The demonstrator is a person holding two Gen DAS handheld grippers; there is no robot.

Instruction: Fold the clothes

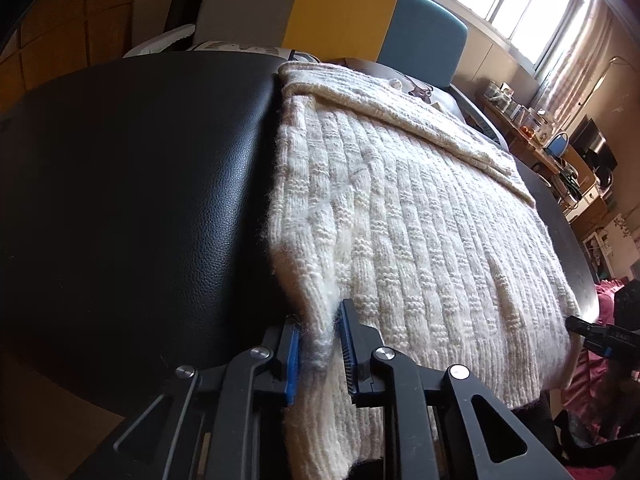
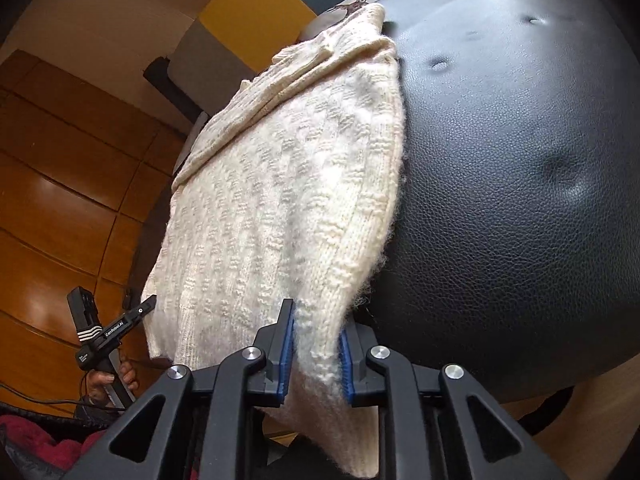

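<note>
A cream knitted sweater [image 1: 420, 216] lies spread on a black leather surface [image 1: 132, 184], its hem hanging over the near edge. My left gripper [image 1: 319, 344] is shut on the hem's left corner, the knit bunched between its blue pads. In the right wrist view the same sweater [image 2: 280, 208] drapes over the black leather surface [image 2: 512, 168], and my right gripper [image 2: 317, 340] is shut on the hem's right corner. The right gripper's tip [image 1: 588, 330] shows at the right edge of the left wrist view. The left gripper [image 2: 148, 306] shows in a hand at lower left of the right wrist view.
A headboard panel in grey, yellow and blue [image 1: 340, 12] stands behind the surface, with bright windows [image 1: 516, 0] beyond. A cluttered desk [image 1: 560, 160] runs along the right wall. Wooden cupboard doors [image 2: 60, 184] fill the left side. Red fabric [image 2: 44, 444] lies low at the left.
</note>
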